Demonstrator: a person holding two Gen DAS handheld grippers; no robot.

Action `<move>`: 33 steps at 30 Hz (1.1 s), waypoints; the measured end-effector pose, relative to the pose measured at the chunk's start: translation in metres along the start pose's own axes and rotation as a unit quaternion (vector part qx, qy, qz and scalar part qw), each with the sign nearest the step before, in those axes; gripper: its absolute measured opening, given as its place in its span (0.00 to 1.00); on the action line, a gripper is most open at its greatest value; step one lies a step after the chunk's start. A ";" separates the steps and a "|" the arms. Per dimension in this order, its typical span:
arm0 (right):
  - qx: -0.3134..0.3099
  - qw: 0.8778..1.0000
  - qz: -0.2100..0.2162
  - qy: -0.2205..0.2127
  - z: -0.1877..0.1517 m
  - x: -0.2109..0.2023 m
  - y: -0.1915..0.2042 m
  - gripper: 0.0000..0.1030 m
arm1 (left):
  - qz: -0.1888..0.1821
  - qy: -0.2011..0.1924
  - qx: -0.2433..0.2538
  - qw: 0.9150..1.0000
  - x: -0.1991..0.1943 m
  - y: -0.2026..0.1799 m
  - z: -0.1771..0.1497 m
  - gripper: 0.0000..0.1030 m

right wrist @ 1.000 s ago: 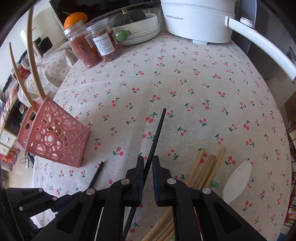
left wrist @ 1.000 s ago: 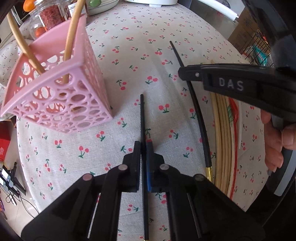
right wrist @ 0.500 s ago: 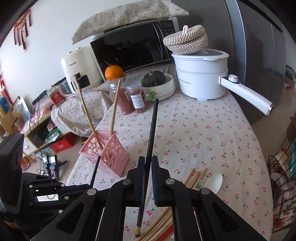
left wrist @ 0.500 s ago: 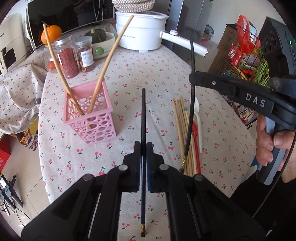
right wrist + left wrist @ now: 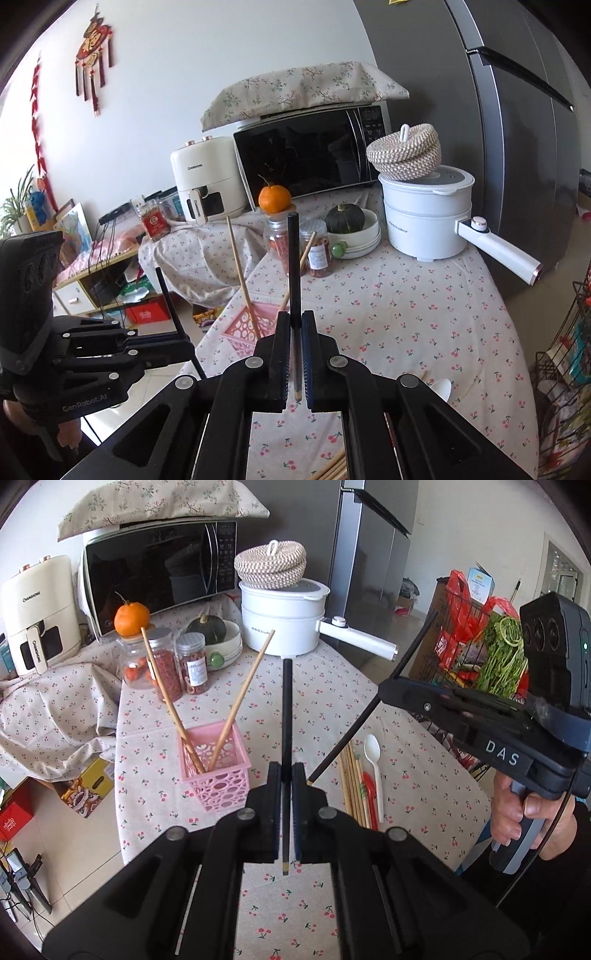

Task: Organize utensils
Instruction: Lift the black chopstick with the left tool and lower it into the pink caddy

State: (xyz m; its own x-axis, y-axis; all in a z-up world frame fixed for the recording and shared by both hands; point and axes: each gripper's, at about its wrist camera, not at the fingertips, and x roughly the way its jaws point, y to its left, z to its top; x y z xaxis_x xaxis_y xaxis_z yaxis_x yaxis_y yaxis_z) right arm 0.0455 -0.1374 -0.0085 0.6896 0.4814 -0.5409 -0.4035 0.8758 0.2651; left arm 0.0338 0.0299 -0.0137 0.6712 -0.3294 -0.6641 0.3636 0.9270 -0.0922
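While both are raised above the table (image 5: pixel 413 760), the left hand-held gripper (image 5: pixel 286 775) pinches a black chopstick (image 5: pixel 286 709) just right of the pink basket (image 5: pixel 218 771), and the right hand-held gripper (image 5: pixel 294 325) pinches another black chopstick (image 5: pixel 293 266). Two wooden chopsticks (image 5: pixel 166 694) lean inside the pink basket; further right lie more utensils (image 5: pixel 364 775).

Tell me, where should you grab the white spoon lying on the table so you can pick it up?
Probably the thin handle, near its middle, coming straight down from above. The white spoon lies flat on the table with its bowl pointing away, and the handle is narrow enough to fit between two fingers. A red utensil sits right against its left side, so pinch carefully there.
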 end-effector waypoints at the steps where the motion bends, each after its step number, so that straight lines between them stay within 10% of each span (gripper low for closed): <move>1: 0.001 1.000 0.003 -0.006 0.003 -0.002 0.001 0.06 | 0.000 -0.010 -0.002 1.000 -0.005 0.002 0.003 0.06; 17: 0.019 0.996 0.022 -0.084 0.052 -0.015 0.010 0.06 | 0.063 -0.148 -0.009 0.987 -0.050 0.014 0.048 0.06; 33: 0.050 0.995 0.042 -0.076 0.063 0.051 0.015 0.06 | 0.113 -0.088 -0.040 0.989 0.022 0.052 0.053 0.06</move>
State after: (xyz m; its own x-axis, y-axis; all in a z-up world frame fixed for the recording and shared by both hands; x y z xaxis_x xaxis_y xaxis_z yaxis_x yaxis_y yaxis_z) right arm 0.1129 -0.0969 0.0184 0.7424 0.5463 -0.3878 -0.4067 0.8275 0.3872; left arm 0.1017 0.0613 0.0062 0.8337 -0.1311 -0.5364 0.1435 0.9895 -0.0189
